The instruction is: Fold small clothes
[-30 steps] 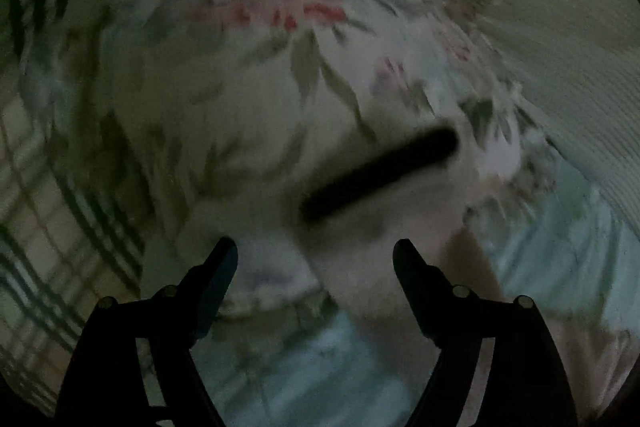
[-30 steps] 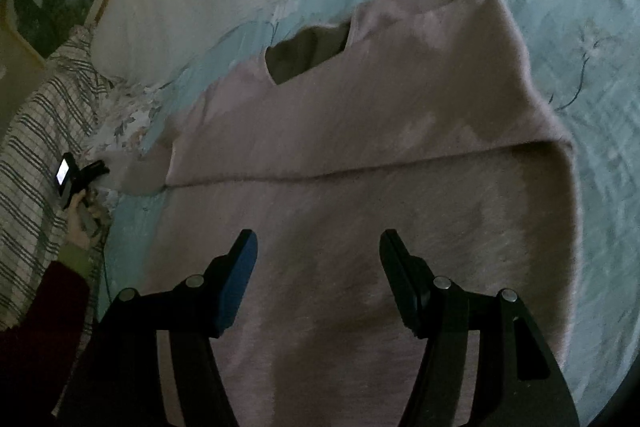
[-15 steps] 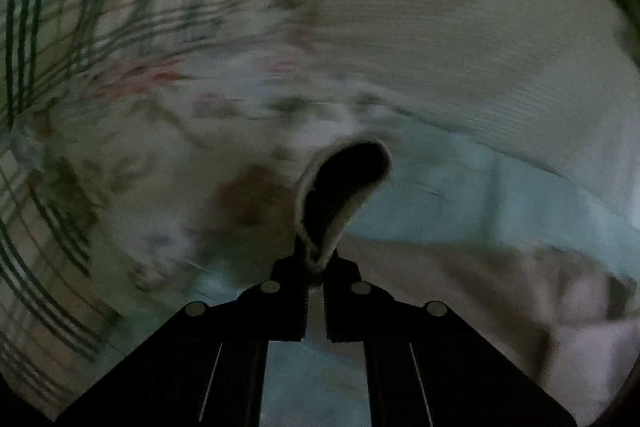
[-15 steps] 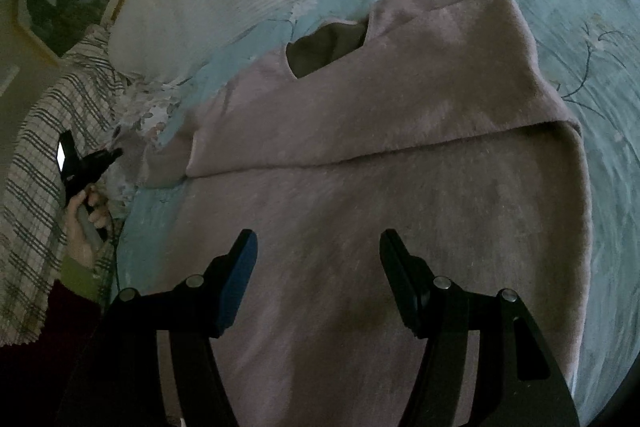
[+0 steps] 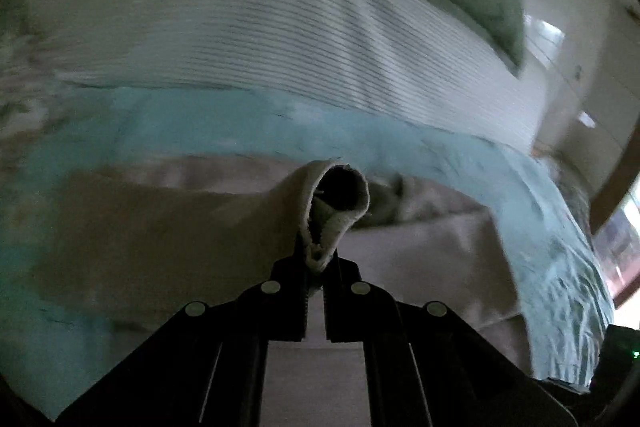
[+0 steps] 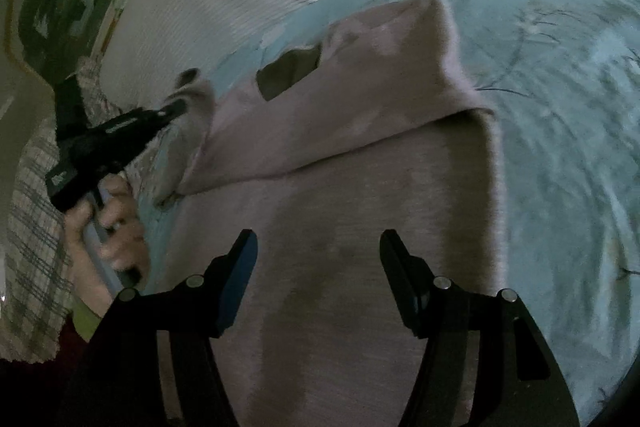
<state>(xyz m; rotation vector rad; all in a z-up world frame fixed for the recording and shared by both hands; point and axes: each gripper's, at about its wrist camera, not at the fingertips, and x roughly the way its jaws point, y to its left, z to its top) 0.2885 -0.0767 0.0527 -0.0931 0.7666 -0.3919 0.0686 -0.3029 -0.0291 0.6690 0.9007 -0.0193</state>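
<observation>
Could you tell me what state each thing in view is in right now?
Left gripper: shut on the sleeve cuff.
Sleeve cuff: pinched, lifted, its opening gaping.
Right gripper: open, empty, above the sweater.
Pink sweater: flat on the bed, right sleeve already folded across, neck opening showing.
Blue sheet: spread out, wrinkled.
Striped pillow: lying beyond the sweater.
</observation>
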